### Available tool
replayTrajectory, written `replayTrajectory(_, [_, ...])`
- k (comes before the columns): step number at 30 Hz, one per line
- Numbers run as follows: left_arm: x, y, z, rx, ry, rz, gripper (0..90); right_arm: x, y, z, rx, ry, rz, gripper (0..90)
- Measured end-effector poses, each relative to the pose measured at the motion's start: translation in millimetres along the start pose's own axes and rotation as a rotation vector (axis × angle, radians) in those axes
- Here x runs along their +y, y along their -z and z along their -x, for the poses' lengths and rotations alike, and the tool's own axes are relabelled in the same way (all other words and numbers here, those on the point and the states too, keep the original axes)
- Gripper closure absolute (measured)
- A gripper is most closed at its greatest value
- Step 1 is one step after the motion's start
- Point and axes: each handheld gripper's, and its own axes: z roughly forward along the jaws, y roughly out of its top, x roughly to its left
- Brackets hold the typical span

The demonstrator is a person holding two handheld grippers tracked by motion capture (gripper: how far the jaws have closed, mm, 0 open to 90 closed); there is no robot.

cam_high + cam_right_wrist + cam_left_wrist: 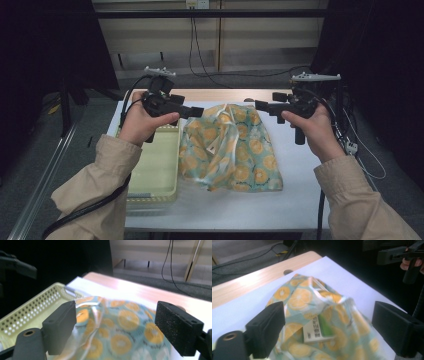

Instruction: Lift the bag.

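Observation:
A teal, see-through bag (230, 150) printed with orange slices lies in the middle of the white table top (300, 170). In the left gripper view a small white and green carton (314, 330) shows inside the bag (302, 297). My left gripper (196, 111) hangs at the bag's far left corner, jaws open, with the bag's top (329, 300) below its gap (328, 322) and no pad pressing on it. My right gripper (261, 105) hovers at the far right corner, also open (115, 325) above the bag (125, 335).
A pale yellow perforated basket (155, 170) stands on the table just left of the bag, also in the right gripper view (30, 312). A wooden strip (220, 94) runs along the table's far edge. Cables trail on the floor behind.

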Motion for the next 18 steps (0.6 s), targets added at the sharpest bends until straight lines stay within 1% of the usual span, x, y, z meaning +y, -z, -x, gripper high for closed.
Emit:
replayTrajectory(1, [-6.5, 2.4, -1.8, -0.004, 0.008, 0.005, 9.7, -3.6, 0.5, 0.8, -0.009, 0.005, -0.006, 16.7])
replayTrajectory(2, [-12.0, 4.2, -3.4, -0.002, 0.009, 0.010, 9.2, -10.1, 1.1, 1.1, -0.019, 0.023, -0.010, 15.5])
replayTrajectory(4, [-22.2, 6.8, -6.7, 0.000, 0.004, 0.001, 7.4, -20.8, 1.6, 0.7, -0.015, 0.046, -0.020, 15.2])
replayTrajectory(6, [-31.1, 7.9, -9.7, 0.002, 0.023, 0.016, 7.3, -30.7, 2.0, 0.3, -0.016, 0.052, -0.032, 15.2])
replayTrajectory(8, [-41.9, 8.7, -12.2, 0.005, 0.029, 0.014, 7.4, -43.0, 2.9, -0.2, -0.024, 0.069, -0.043, 14.2])
replayTrajectory(10, [-49.5, 9.3, -13.1, 0.012, 0.027, 0.005, 7.4, -52.3, 4.1, 0.0, -0.027, 0.069, -0.048, 14.1])
replayTrajectory(11, [-53.9, 8.8, -13.0, 0.013, 0.029, 0.007, 7.5, -57.4, 5.2, -0.2, -0.031, 0.069, -0.054, 13.8])
replayTrajectory(12, [-57.9, 9.0, -12.4, 0.020, 0.027, 0.000, 7.6, -62.6, 6.3, -0.6, -0.035, 0.077, -0.054, 13.8])
replayTrajectory(13, [-62.1, 9.1, -12.3, 0.017, 0.026, 0.006, 7.6, -68.2, 7.2, -0.7, -0.032, 0.080, -0.055, 13.7])
replayTrajectory(14, [-66.0, 9.9, -11.8, 0.018, 0.024, 0.000, 7.6, -73.9, 8.2, -1.2, -0.029, 0.075, -0.059, 13.6])
replayTrajectory(16, [-76.0, 11.8, -10.5, 0.015, 0.024, 0.008, 7.6, -86.4, 9.9, -1.1, -0.029, 0.082, -0.061, 13.5])
replayTrajectory(18, [-85.4, 13.7, -8.9, 0.019, 0.027, 0.015, 7.6, -99.2, 10.4, -0.8, -0.037, 0.085, -0.080, 13.6])
